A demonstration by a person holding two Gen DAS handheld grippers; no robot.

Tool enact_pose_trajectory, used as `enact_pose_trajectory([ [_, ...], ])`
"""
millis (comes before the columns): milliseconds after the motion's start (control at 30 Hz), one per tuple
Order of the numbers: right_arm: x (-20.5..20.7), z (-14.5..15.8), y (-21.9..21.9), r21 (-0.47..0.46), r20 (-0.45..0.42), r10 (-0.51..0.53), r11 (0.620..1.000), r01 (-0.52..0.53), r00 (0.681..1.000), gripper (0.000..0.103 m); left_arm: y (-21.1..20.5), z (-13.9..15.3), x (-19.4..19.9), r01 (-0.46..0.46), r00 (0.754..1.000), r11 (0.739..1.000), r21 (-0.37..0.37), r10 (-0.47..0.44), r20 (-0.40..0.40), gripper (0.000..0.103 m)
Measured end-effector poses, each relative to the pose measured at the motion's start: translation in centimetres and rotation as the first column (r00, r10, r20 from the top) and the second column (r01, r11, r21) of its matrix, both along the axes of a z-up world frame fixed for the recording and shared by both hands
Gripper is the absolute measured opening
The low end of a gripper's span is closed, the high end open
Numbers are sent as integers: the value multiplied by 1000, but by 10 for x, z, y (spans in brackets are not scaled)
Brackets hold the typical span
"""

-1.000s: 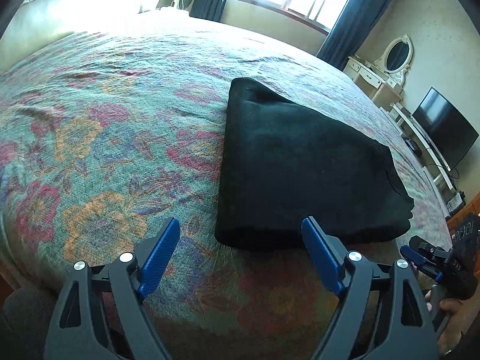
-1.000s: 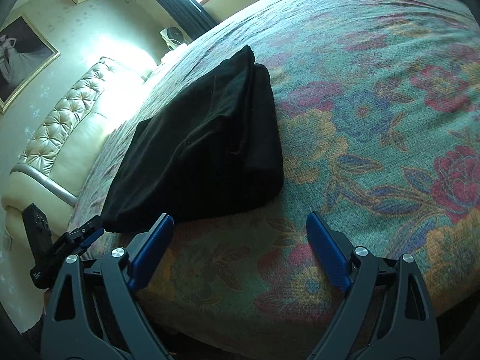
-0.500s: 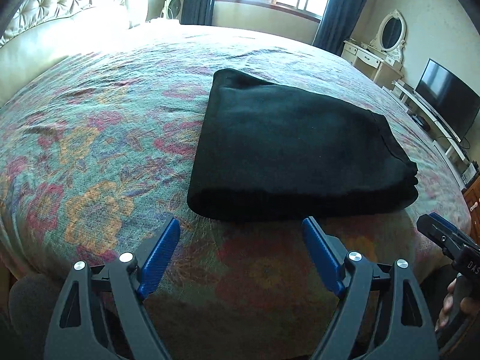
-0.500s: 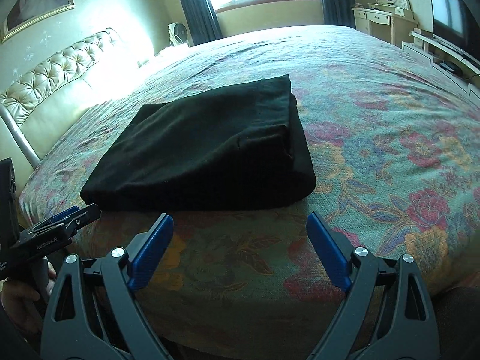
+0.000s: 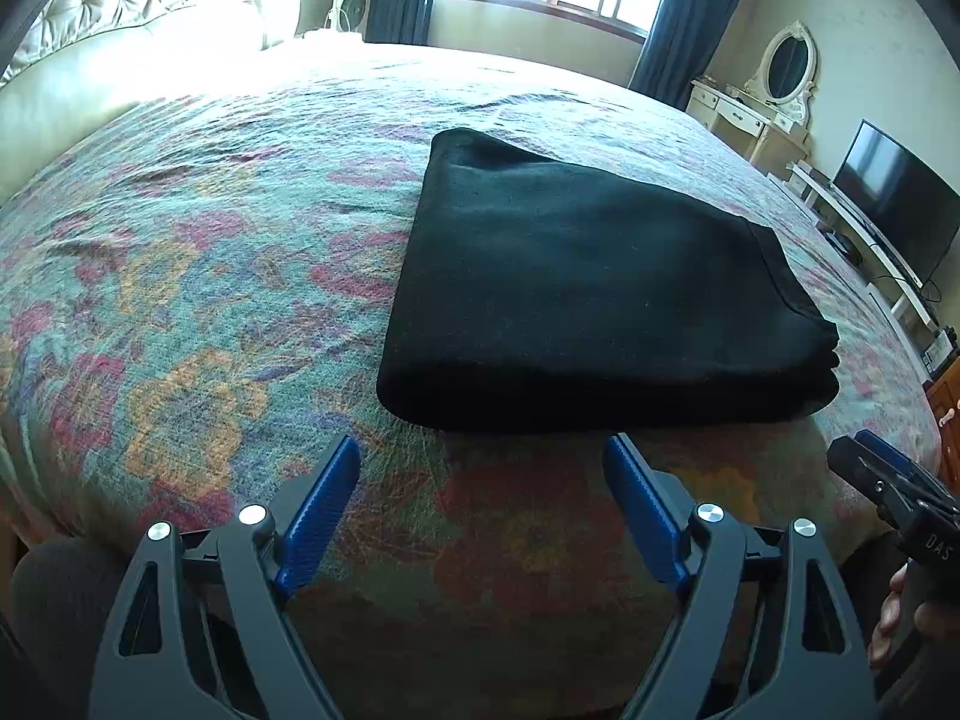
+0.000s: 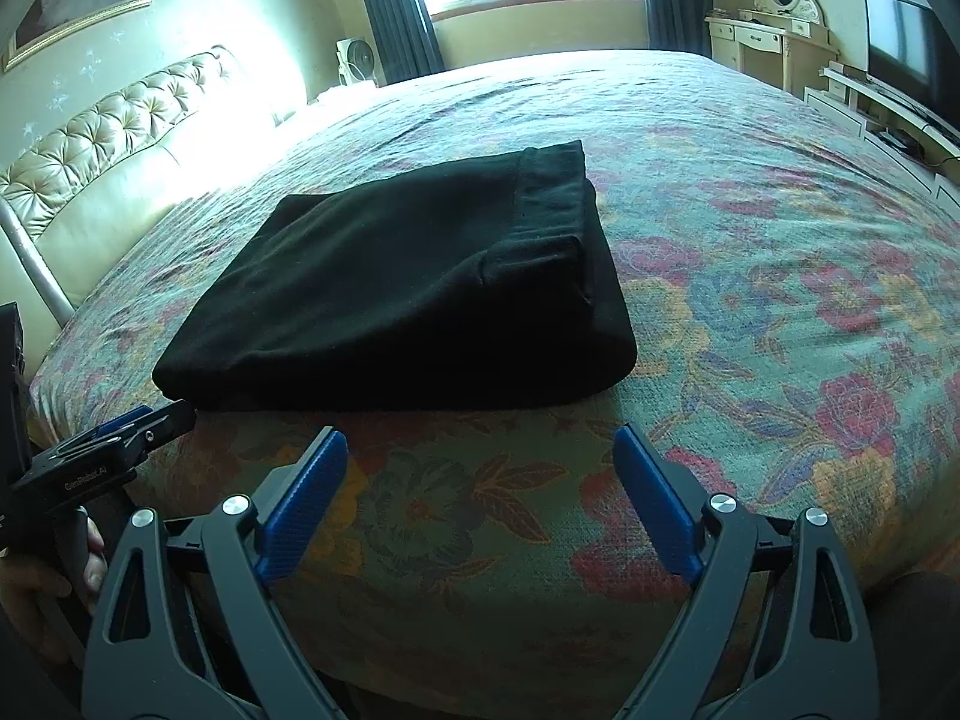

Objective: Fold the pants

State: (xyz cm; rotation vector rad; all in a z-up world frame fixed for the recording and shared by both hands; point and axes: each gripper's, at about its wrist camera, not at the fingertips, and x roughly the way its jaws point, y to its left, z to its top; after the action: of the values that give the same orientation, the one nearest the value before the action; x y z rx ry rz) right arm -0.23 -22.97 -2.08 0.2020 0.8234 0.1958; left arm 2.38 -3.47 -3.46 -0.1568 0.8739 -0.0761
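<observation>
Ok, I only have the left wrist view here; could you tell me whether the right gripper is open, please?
Observer: Yes. The right wrist view shows the right gripper with its jaws wide apart and nothing between them, just short of the folded pants.
Operator: Thank you. How does the right side of the pants look from there?
Observer: The top layer stops short of that edge, leaving a raised step above the lower layers.
Operator: And where does my left gripper sit?
Observer: From that side, the left gripper has its tip right beside the near left corner of the pants. I cannot tell whether it touches.
</observation>
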Motion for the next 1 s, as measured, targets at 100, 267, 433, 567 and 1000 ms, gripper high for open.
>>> enact_pose_trajectory([
  [100,0,-1,-1,2,-6,-1,1000,1,1000,90,-4,1,-2,7,1000,1000,8,-7,4,82],
  [267,0,-1,0,6,-9,4,1000,-4,1000,90,-6,7,-3,10,1000,1000,21,-10,20,82],
  [433,-1,0,1,6,-6,6,1000,-6,1000,90,-7,14,-3,4,999,999,48,-6,40,82],
  [567,0,-1,2,8,-8,9,1000,-9,1000,90,-10,18,-3,4,999,996,84,-8,52,82],
  [1000,-1,-1,6,18,-12,21,1000,-20,1000,90,-14,31,-5,-3,995,993,118,-8,96,82],
])
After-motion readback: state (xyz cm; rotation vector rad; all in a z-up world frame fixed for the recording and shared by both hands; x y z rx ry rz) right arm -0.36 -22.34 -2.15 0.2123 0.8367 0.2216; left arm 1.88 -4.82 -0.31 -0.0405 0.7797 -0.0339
